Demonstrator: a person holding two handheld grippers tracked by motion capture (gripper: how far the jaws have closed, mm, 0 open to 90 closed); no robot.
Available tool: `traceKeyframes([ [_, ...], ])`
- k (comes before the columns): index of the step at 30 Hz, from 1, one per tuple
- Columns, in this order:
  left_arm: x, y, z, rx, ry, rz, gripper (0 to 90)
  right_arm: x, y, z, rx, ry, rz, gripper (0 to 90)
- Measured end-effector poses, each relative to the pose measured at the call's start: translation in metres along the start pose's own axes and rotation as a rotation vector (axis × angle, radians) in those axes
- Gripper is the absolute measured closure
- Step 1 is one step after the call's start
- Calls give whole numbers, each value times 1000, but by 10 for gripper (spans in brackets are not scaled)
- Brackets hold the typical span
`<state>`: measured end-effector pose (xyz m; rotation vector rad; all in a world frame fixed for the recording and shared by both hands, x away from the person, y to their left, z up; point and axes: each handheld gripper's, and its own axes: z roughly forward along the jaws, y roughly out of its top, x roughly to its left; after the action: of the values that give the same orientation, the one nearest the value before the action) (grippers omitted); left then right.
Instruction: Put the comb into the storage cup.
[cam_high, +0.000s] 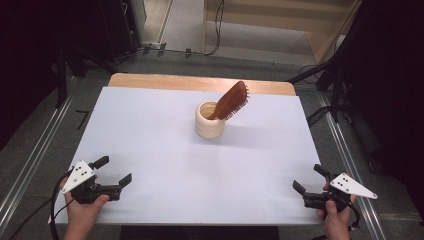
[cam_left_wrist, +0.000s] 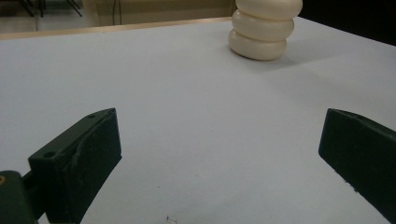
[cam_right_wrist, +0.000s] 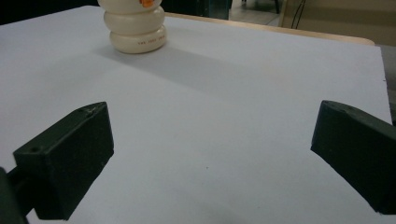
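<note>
Both grippers, left gripper (cam_high: 113, 177) and right gripper (cam_high: 308, 179), are resting with fingers spread near the desk's (cam_high: 150, 130) front edge; the hairbrush (cam_high: 231, 100) is leaning rightward in the cream cup (cam_high: 209, 121), roughly equidistant ahead.

White-topped table (cam_high: 150, 140), cream holder (cam_high: 209, 121)

This is looking like a lab or recording studio rather than a home. A table (cam_high: 150, 130) covered in plain white sheeting is standing on a grey floor (cam_high: 100, 85), with metal rails (cam_high: 30, 165) running along both sides. Black stand legs (cam_high: 320, 72) and loose cables (cam_high: 217, 30) are lying around it, and dark curtaining is closing in both sides.
</note>
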<state>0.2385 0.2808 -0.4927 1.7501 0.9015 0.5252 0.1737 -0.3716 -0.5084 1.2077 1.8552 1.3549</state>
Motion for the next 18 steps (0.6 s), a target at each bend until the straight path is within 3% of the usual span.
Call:
traceKeyframes([
  [8,2,0,-1,-9,1,-12,0,-8,-7,-1,-16,13,38,0],
  [18,3,0,-3,-18,-6,-20,0,-6,-8,1,-8,6,34,0],
])
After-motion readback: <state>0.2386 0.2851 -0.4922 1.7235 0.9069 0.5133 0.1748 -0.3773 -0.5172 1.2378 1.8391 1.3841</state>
